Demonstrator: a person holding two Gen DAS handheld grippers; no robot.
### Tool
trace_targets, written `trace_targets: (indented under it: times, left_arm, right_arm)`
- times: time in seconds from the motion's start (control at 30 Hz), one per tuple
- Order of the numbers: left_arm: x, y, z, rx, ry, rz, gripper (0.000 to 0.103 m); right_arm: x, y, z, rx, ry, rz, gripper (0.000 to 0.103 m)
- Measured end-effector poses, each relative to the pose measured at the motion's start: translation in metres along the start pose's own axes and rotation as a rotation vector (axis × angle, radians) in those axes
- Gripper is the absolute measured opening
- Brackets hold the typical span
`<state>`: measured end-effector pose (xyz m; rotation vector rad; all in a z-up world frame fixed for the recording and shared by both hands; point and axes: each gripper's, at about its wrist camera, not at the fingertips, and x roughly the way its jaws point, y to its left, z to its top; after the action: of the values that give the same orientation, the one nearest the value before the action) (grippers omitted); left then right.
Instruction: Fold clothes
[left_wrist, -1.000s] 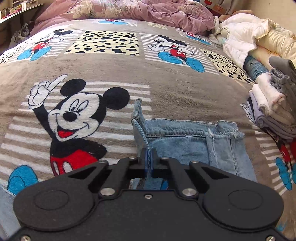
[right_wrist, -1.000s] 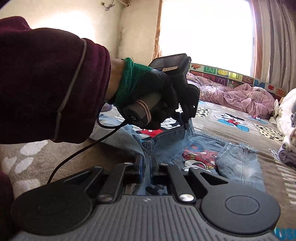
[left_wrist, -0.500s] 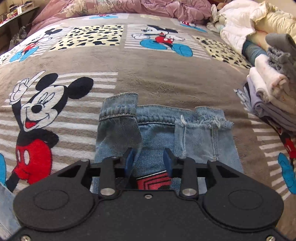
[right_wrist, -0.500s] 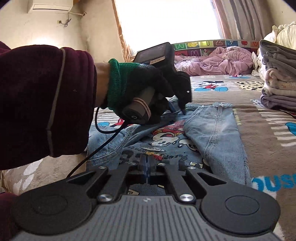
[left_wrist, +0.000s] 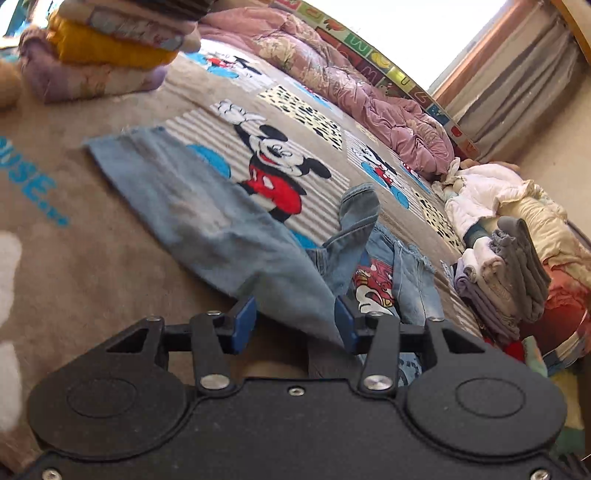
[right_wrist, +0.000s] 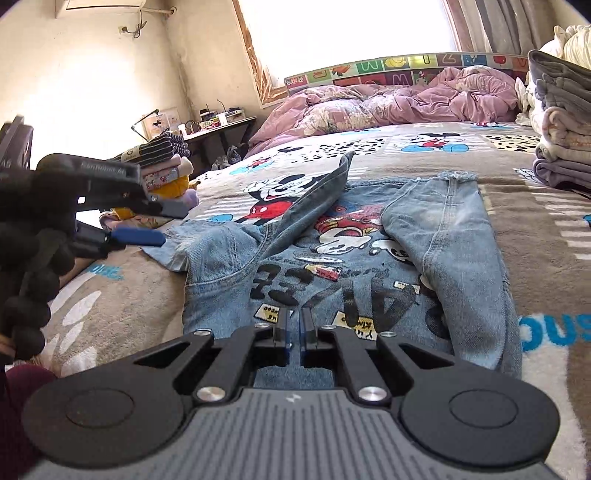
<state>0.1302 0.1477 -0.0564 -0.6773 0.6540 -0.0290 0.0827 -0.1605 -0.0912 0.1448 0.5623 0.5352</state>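
A blue denim jacket (right_wrist: 332, 266) with cartoon prints lies back-up on the Mickey Mouse blanket (right_wrist: 524, 206). Its right sleeve (right_wrist: 443, 229) is folded in over the back. The left sleeve (left_wrist: 177, 195) lies stretched out to the side, and a denim flap (right_wrist: 317, 199) stands up over the middle. My left gripper (left_wrist: 293, 325) is open, with the sleeve's shoulder end between its blue pads, not clamped. It also shows at the left of the right wrist view (right_wrist: 147, 223). My right gripper (right_wrist: 294, 328) sits low over the jacket's near hem, its pads a narrow gap apart with nothing between them.
A stack of folded clothes (right_wrist: 561, 122) stands at the right of the bed, another stack (right_wrist: 162, 166) at the left. A rumpled pink quilt (right_wrist: 388, 103) lies at the headboard. A white and cream heap (left_wrist: 498, 199) lies by the right stack.
My left gripper let go of the sleeve flap, opened wide and swung left to the outstretched sleeve. My right gripper's pads parted slightly and no longer pinch the hem.
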Motion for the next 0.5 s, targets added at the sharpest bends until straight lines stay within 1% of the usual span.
trace_targets:
  times: [0.03,0.07,0.13,0.2,0.23,0.27,0.33,0.37,0.4,0.43,0.47,0.5]
  left_arm:
    - [0.0,0.008,-0.006,-0.054,0.012,-0.029,0.046]
    - [0.0,0.011,-0.009,-0.083,0.017,-0.064,0.049]
    - [0.003,0.006,-0.015,-0.112,0.03,-0.109,0.051]
    - [0.005,-0.008,-0.017,-0.072,0.032,-0.123,0.055]
    - [0.007,-0.016,-0.017,-0.041,0.023,-0.112,0.056]
    - [0.009,-0.024,-0.017,-0.006,0.014,-0.096,0.057]
    - [0.018,-0.039,-0.021,0.106,-0.001,-0.015,0.055]
    - [0.024,-0.045,-0.024,0.164,-0.006,0.028,0.033]
    - [0.03,-0.051,-0.027,0.221,-0.011,0.071,0.022]
    - [0.035,-0.057,-0.03,0.279,-0.016,0.114,0.008]
    - [0.039,-0.063,-0.033,0.332,-0.024,0.145,0.007]
    - [0.031,-0.065,-0.037,0.364,-0.052,0.112,0.005]
  right_arm:
    - [-0.002,0.001,-0.003,-0.002,0.009,-0.002,0.009]
    - [-0.006,0.003,-0.005,-0.005,0.019,-0.002,0.009]
    - [-0.014,0.007,-0.009,-0.02,0.029,0.005,0.009]
    - [-0.024,0.011,-0.012,-0.041,0.034,0.011,0.013]
    - [-0.029,0.012,-0.013,-0.049,0.032,0.014,0.016]
    - [-0.033,0.012,-0.014,-0.054,0.028,0.016,0.017]
    - [-0.037,0.01,-0.015,-0.056,0.023,0.014,0.018]
    - [-0.039,0.008,-0.015,-0.057,0.02,0.013,0.018]
    - [-0.039,0.006,-0.016,-0.054,0.015,0.014,0.018]
    - [-0.038,0.003,-0.017,-0.047,0.006,0.018,0.018]
    - [-0.037,0.0,-0.018,-0.04,-0.001,0.024,0.018]
    - [-0.035,-0.004,-0.019,-0.032,-0.001,0.034,0.018]
